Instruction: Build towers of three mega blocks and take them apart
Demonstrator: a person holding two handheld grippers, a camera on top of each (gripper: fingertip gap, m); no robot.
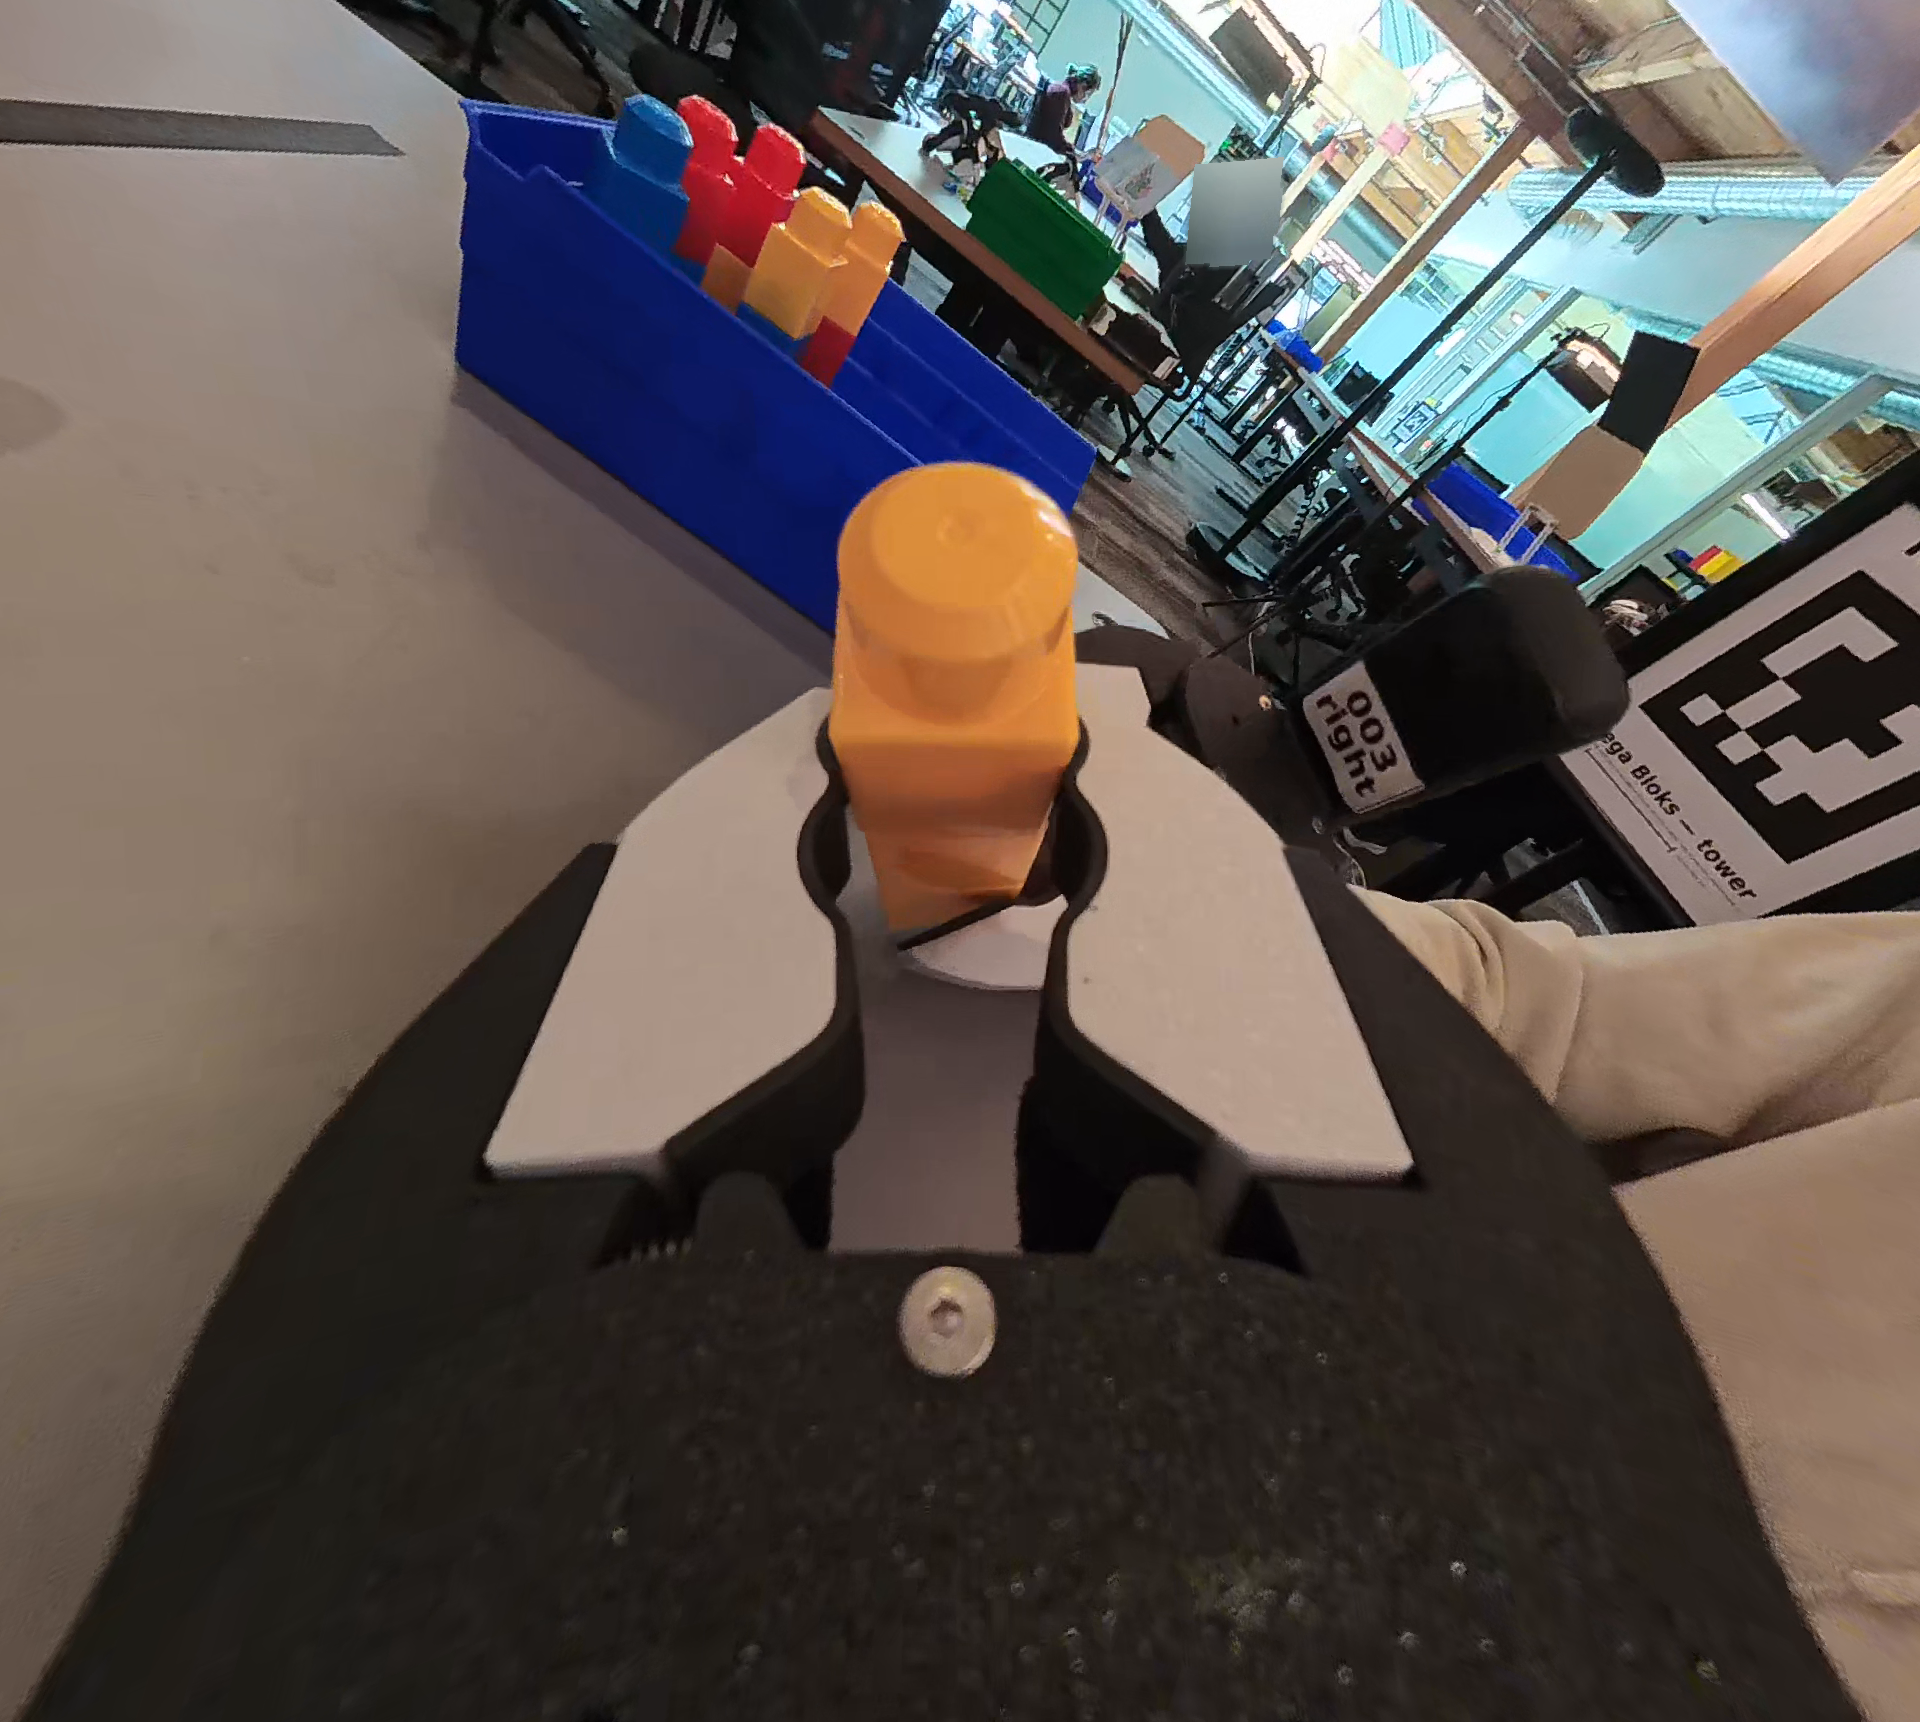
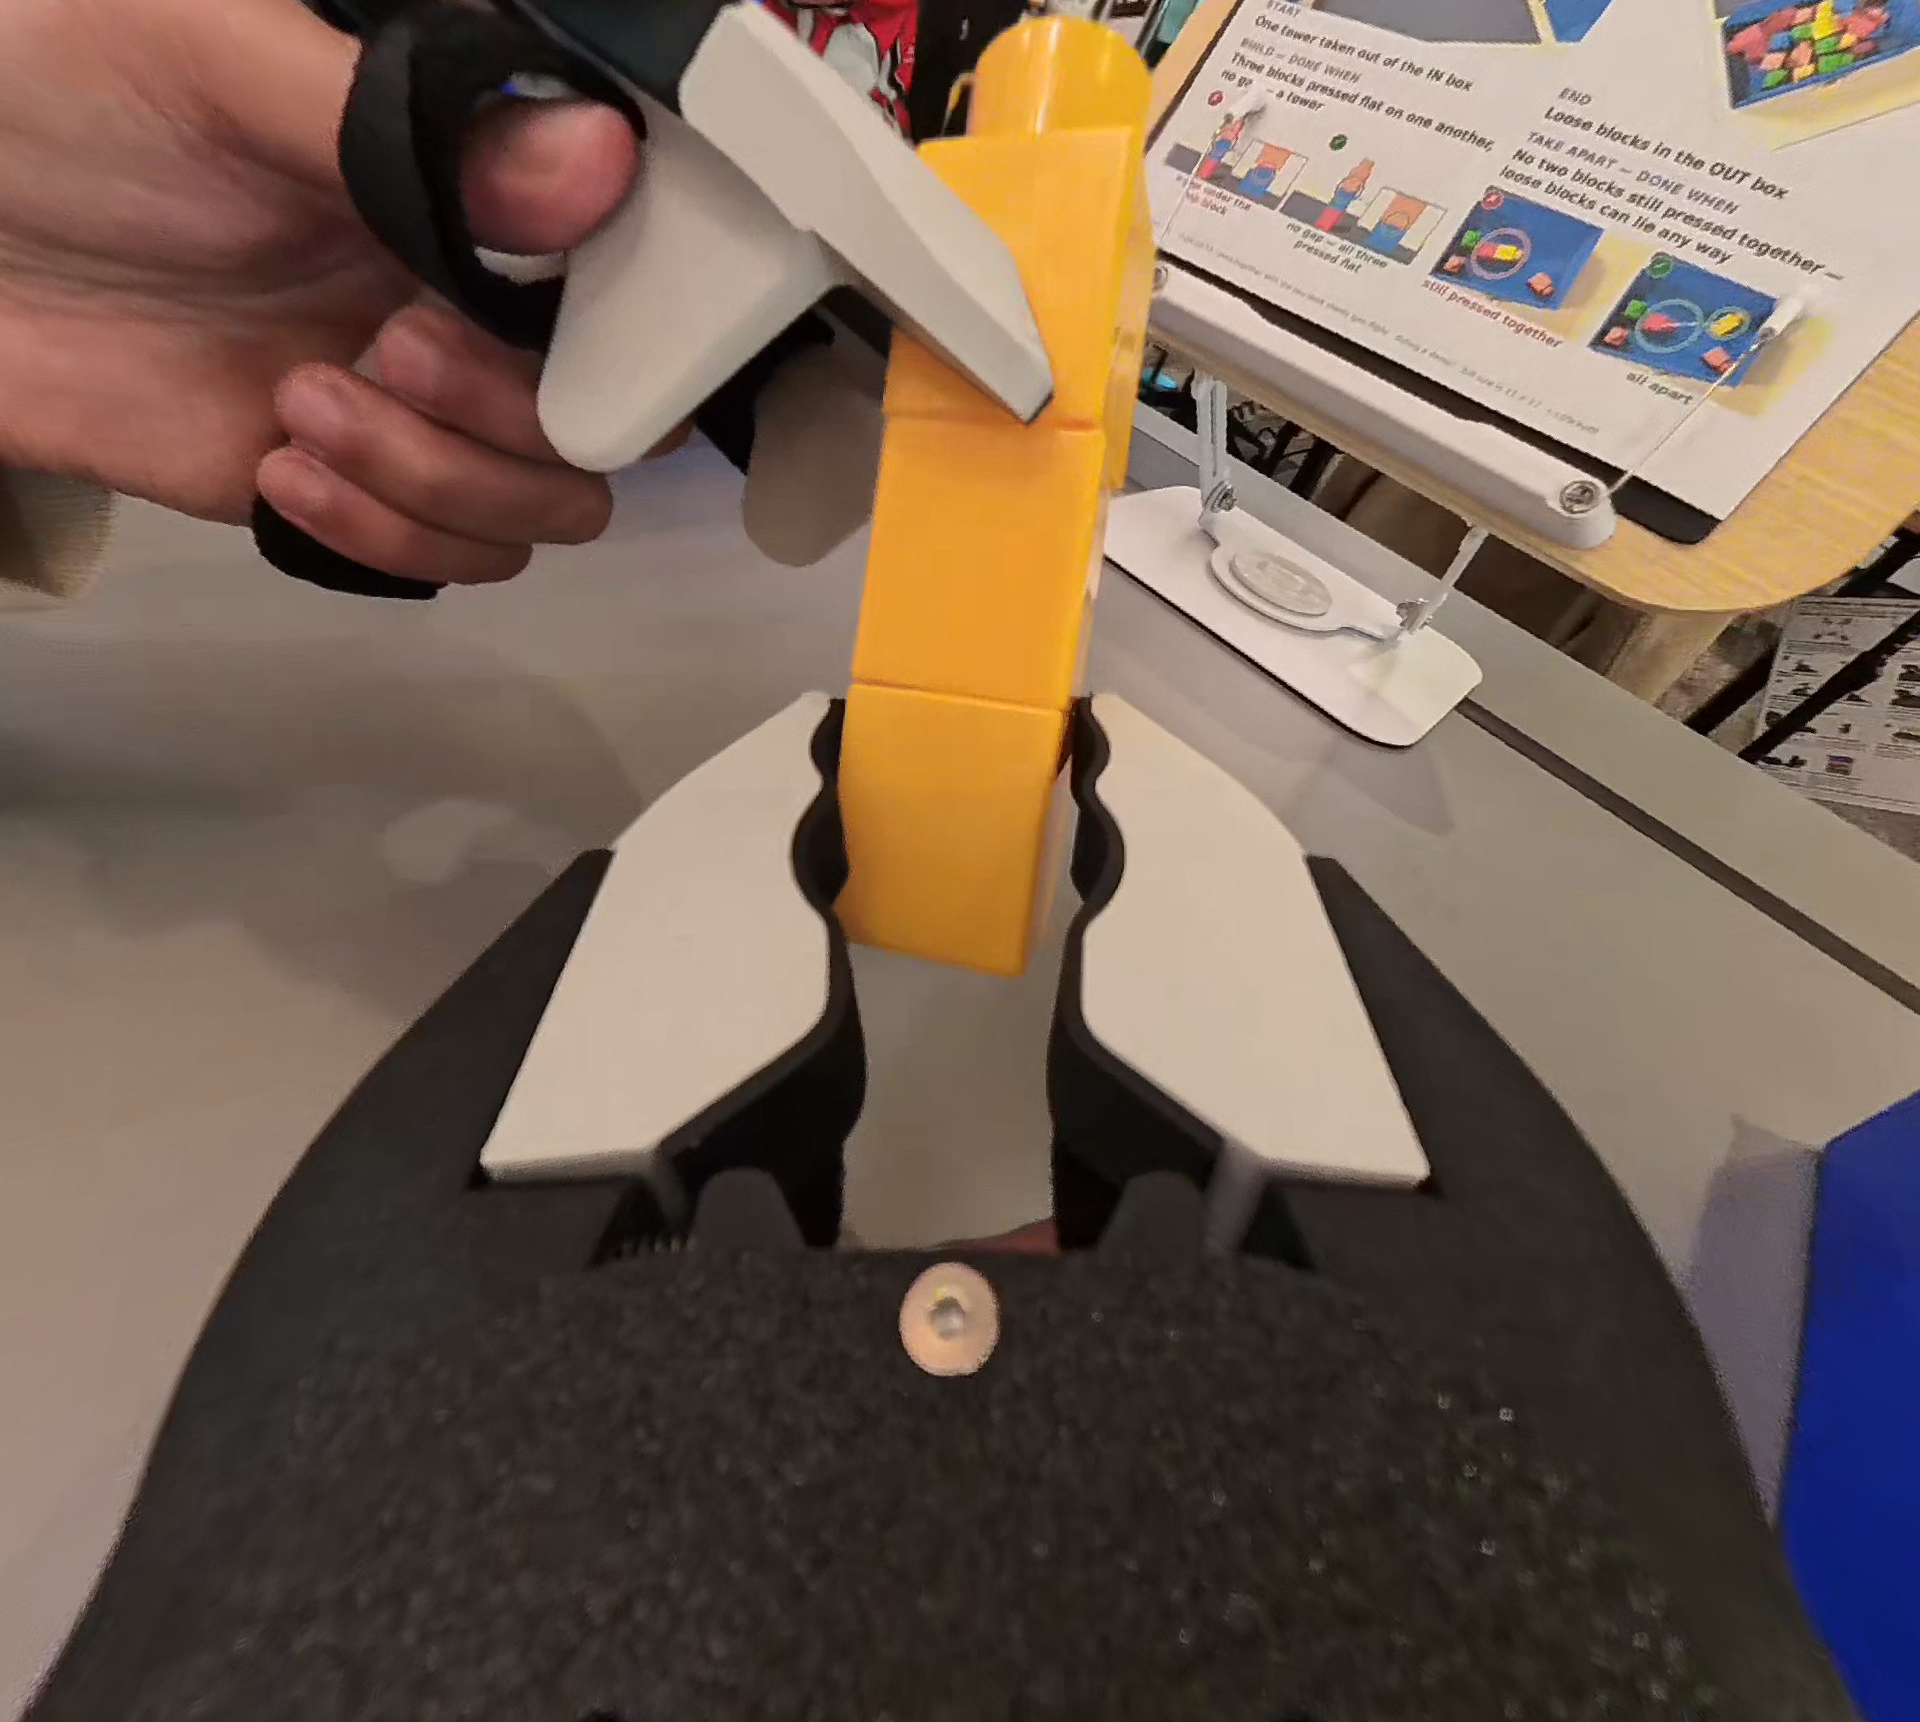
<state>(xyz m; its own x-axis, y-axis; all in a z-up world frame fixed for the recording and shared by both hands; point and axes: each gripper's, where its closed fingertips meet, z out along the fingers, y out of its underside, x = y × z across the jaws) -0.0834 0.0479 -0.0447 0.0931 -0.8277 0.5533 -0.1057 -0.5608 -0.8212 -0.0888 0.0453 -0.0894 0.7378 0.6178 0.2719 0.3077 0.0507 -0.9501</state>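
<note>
My left gripper (image 1: 951,799) clamped on top block of yellow tower (image 2: 982,529), frame centre. My right gripper (image 2: 951,831) clamped on bottom block, pads pressing both sides. Tower held above grey table (image 2: 312,789). Blue bin (image 1: 665,415) with more towers, upper left.

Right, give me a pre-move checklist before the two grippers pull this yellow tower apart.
1. Left gripper grips the top block, pads against both sides: ok.
2. Right gripper has the bottom block between its pads; contact on its right side is unclear: cannot tell.
3. The yellow tower is one piece, three blocks with no gap at the seams: ok.
4. Tower is held off the table: ok.
5. Blue bin for the blocks is in view, holding other towers; free room inside it: cannot tell.
</note>
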